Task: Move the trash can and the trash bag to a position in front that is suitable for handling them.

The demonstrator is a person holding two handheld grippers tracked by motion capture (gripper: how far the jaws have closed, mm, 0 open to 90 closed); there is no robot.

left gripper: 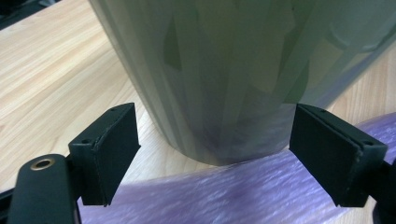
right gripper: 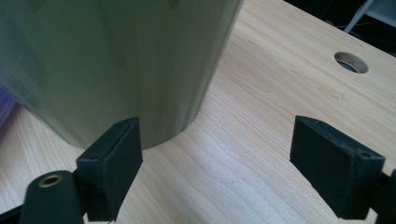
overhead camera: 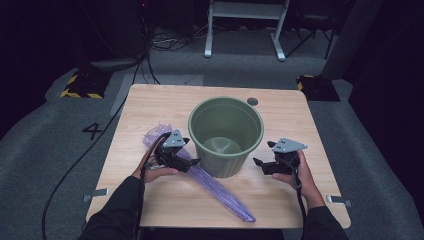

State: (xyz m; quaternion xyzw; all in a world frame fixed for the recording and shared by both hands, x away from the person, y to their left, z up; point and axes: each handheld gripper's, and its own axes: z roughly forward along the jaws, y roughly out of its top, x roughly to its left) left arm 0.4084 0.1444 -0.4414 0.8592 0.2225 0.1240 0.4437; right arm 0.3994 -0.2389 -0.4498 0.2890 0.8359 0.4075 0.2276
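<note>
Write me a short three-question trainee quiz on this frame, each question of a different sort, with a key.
1. True or false: the purple plastic bag lies inside the green bin.
2. Multiple choice: how do the left tongs stand? A) shut on the bag B) open, over the bag and facing the bin's wall C) shut on the bin's rim
3. Short answer: what small feature marks the wooden table beyond the bin?

Key
1. False: it lies stretched on the table, passing the bin's base on the person's left.
2. B
3. A round hole near the far edge. The right tongs are open too, holding nothing, beside the bin.
</note>
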